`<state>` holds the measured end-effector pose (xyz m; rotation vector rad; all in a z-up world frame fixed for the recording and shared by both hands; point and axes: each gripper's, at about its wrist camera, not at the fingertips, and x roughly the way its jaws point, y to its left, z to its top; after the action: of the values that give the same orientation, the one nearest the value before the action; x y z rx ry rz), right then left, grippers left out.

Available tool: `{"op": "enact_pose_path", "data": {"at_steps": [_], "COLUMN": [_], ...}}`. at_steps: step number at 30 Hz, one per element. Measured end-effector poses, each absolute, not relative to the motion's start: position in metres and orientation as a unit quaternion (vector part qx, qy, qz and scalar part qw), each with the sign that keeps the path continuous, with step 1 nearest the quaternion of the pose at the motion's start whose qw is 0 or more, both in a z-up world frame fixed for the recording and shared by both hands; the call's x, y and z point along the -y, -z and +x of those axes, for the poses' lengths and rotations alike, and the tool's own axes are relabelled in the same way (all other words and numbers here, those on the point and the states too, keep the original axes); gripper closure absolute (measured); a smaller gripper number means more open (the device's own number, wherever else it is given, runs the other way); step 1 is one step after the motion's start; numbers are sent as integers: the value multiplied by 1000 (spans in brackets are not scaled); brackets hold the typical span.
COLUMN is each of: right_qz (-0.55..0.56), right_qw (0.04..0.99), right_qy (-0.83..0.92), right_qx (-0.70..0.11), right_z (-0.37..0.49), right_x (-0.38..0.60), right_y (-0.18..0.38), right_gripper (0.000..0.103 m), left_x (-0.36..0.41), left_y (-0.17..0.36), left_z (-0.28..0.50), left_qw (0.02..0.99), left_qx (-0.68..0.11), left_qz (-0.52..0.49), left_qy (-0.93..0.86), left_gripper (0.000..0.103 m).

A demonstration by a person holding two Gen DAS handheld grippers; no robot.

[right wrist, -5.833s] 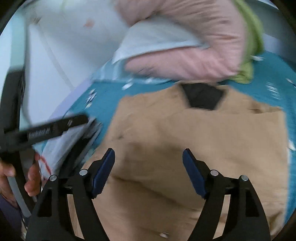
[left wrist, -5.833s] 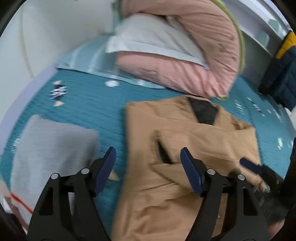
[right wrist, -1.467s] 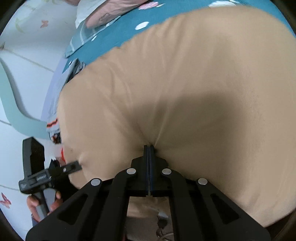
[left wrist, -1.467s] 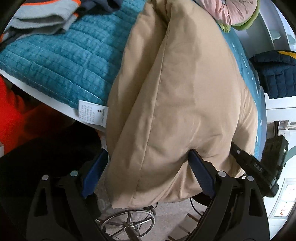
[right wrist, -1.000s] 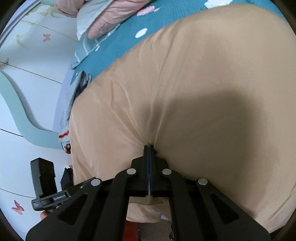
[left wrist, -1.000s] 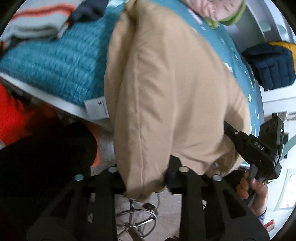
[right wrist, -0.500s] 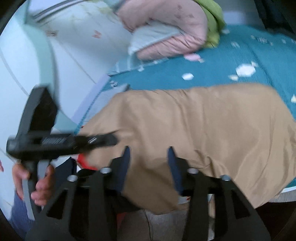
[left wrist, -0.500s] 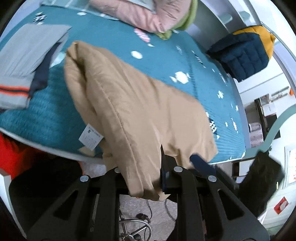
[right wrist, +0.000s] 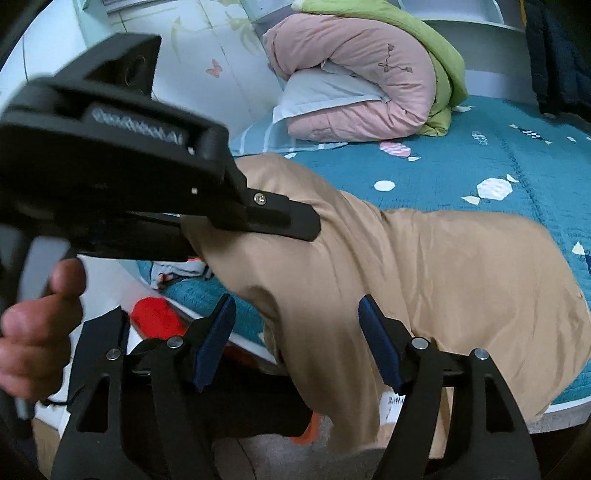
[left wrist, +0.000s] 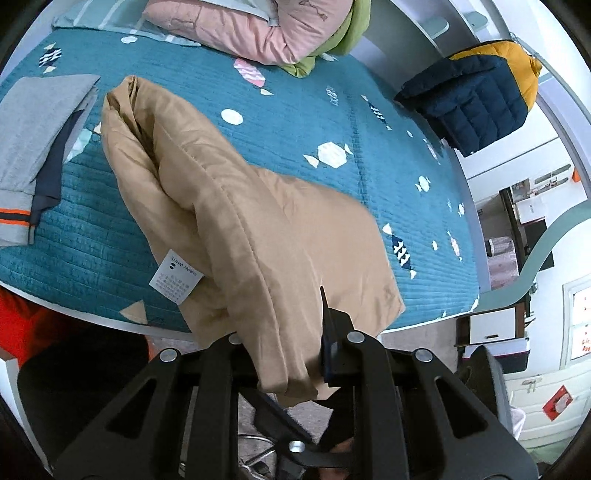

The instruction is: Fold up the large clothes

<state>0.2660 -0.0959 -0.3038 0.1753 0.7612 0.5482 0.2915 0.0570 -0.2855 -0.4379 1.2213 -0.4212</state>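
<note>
- The tan padded jacket (left wrist: 236,206) lies bunched across the near side of the bed (left wrist: 332,122), its lower part spilling over the edge towards the floor, a white care label (left wrist: 176,277) dangling from it.
- The left gripper (left wrist: 291,343) has its jaws clamped on the jacket's hem corner, just off the bed.
- The right gripper (right wrist: 295,339) has its jaws wide apart, gripping nothing, with cloth draped just ahead of them.
- With only one corner held, I'd say the free side may sag and slide off the bed, dragging the half-made fold apart.
- The fabric looks slick and thick, so a shallow pinch could slip out.
- Folded grey trousers (left wrist: 33,122) lie just beside the jacket; a wide swing might rumple them.
- The pink duvet (left wrist: 258,26) and navy puffer coat (left wrist: 469,96) sit well apart, out of harm's way.
</note>
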Motion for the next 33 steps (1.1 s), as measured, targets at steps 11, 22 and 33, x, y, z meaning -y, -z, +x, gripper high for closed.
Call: {"op": "enact_pose_path", "data": {"at_steps": [11,22,33], "right_qz": [109,408,607], "right_qw": [892,807,735], "right_qy": [-250,-269,-139], "right_qx": [-361,-330,-269], "right_z": [291,307,293], "right_x": [110,231,350], "right_y": [315,317,379], "right_gripper": [83,84,84], "left_x": [-43,-43,-1], "left_y": [273,216,333], "left_z": [295,276,314], "left_qw": [774,849,823], "left_qx": [-561,-427,-537], "left_qz": [-210,-211,-139], "left_qy": [203,230,124], "left_gripper": [81,14,14]}}
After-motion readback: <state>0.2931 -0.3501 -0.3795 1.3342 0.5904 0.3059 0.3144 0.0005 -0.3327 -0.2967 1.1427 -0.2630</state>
